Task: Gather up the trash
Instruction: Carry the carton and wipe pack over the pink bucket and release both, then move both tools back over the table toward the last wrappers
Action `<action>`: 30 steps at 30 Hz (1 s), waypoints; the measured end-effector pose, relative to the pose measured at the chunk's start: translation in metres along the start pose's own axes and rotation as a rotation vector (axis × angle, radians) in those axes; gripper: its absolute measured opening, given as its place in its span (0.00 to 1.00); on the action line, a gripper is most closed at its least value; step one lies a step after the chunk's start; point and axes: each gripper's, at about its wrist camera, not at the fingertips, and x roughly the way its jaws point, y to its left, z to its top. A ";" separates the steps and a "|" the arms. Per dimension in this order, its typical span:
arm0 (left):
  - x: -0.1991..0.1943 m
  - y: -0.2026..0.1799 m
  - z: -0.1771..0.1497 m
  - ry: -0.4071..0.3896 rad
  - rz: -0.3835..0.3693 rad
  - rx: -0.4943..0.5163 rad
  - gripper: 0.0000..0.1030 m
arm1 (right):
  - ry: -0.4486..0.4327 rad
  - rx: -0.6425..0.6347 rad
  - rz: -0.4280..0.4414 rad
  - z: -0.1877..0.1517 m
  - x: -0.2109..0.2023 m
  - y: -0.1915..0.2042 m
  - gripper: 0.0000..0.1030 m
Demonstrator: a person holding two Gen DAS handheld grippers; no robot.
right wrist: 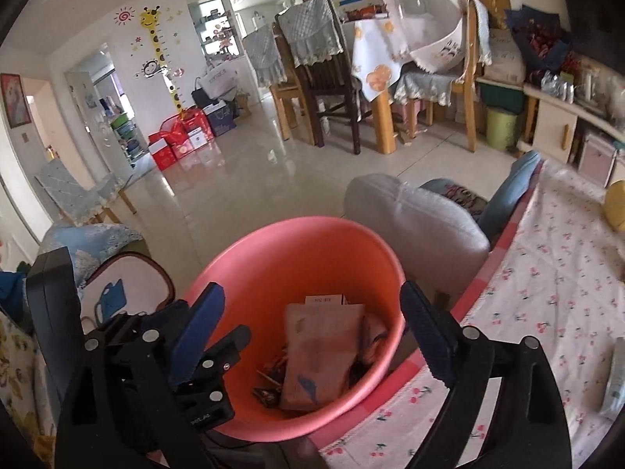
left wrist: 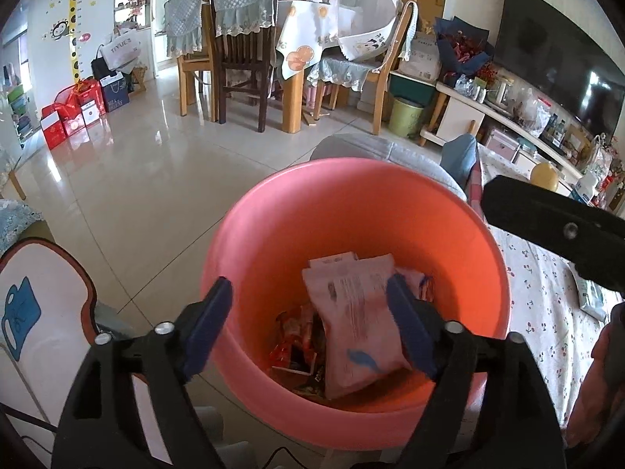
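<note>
Left wrist view: both tongs [left wrist: 308, 328] [right wrist: 312, 336] spread, empty; pink packet [left wrist: 351, 328] in bin [left wrist: 273, 211] looks light, crinkly; pinch an edge.

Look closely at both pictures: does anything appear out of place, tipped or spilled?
Yes. The white mesh food cover leans tilted against a chair beside the dining table instead of sitting flat. The trash lies inside the pink bucket; nothing spilled.

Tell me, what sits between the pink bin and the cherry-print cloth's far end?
A grey cushion lies there, behind the pink bin and beside the cherry-print cloth. The right wrist view shows it best.
</note>
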 end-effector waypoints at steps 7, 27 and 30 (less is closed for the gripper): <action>0.000 -0.005 -0.001 0.002 0.019 0.021 0.87 | -0.005 -0.001 -0.052 -0.011 -0.011 -0.012 0.90; -0.031 -0.056 0.001 -0.027 0.046 0.147 0.88 | -0.003 0.014 -0.128 -0.045 -0.057 -0.055 0.91; -0.036 -0.069 0.001 -0.035 0.042 0.177 0.89 | -0.016 0.017 -0.143 -0.048 -0.069 -0.064 0.92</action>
